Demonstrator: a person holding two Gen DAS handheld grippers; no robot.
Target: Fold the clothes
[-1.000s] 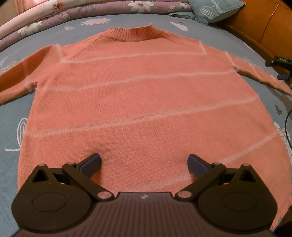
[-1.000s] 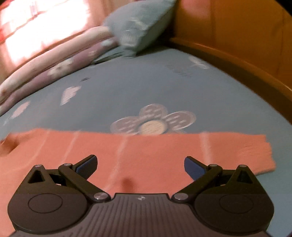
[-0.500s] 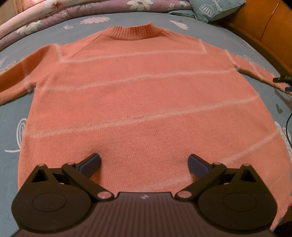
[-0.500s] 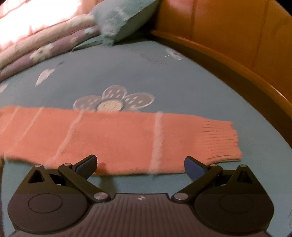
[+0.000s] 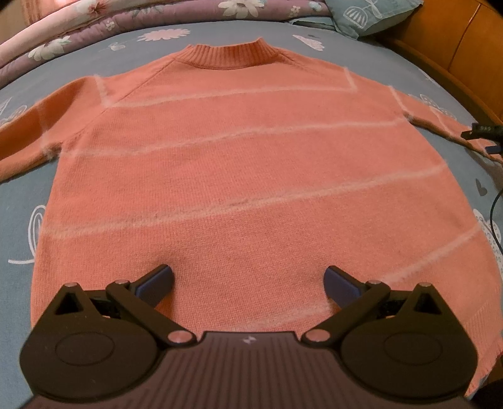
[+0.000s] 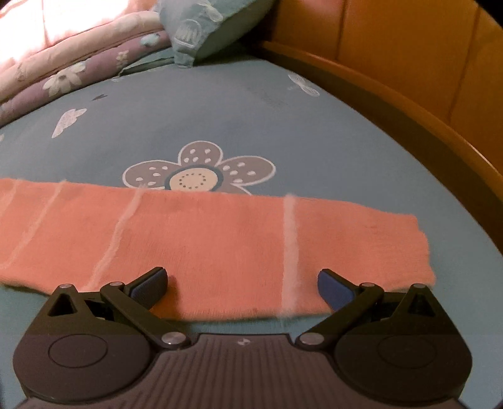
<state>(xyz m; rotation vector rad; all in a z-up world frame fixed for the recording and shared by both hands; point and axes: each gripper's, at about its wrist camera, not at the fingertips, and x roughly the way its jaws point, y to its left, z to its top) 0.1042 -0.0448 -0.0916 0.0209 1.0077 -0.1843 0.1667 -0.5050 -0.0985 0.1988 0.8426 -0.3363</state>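
Bed (image 5: 220,34): blue-grey sheet with white flower and heart prints, takes up most of both views. Wooden frame (image 6: 408,103) curves along the right side. Rolled floral quilt (image 5: 78,28) and a blue pillow (image 6: 207,28) at the far end.

Sweater (image 5: 245,176): orange knit with thin pale stripes, laid flat, front or back up I can't tell, ribbed collar far, hem near. Near hem is partly hidden behind the left gripper body; left sleeve is cut off by the left frame edge. Right sleeve (image 6: 220,248) lies straight out to the right across the sheet, flat, cuff end at right, just near of a big flower print (image 6: 198,176); its shoulder end runs out of the right wrist view. Cuff ribbing is blurred.

Left gripper (image 5: 248,283): jaws spread wide, holding nothing, over the lower middle of the sweater body near the hem. Touching the knit or just above it: can't tell.

Right gripper (image 6: 242,283): jaws spread wide, empty, at the near edge of the sleeve with one pale stripe between the fingers. Contact unclear. In the left wrist view only a small dark bit of it shows at far right, over the sleeve.

Thin black cable (image 5: 493,217) at the right edge, source cut off
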